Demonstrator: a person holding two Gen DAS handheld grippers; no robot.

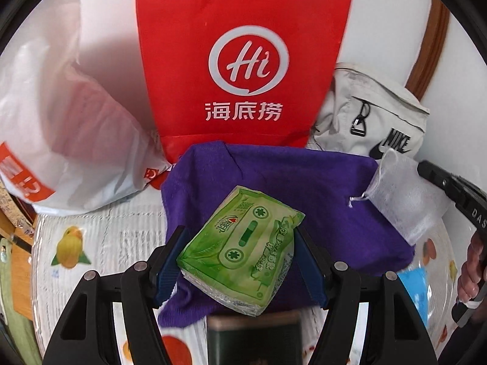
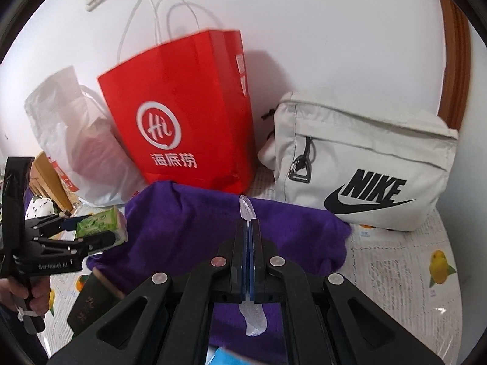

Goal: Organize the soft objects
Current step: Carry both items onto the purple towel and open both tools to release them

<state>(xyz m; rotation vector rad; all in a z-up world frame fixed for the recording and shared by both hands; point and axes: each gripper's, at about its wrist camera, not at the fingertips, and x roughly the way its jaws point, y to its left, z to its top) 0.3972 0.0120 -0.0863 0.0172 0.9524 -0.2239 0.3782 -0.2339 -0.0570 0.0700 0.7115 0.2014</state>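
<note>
Bright, even light; fisheye-warped edges; slight motion blur.

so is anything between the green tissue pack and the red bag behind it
Only the purple cloth, lying low on the table in front of the red bag. The tissue pack is held above it in the left hand-held gripper.

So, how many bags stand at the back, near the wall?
3. The white plastic bag is on the left, the red paper bag in the middle, and the pale Nike bag on the right. Others may be hidden behind them.
</note>
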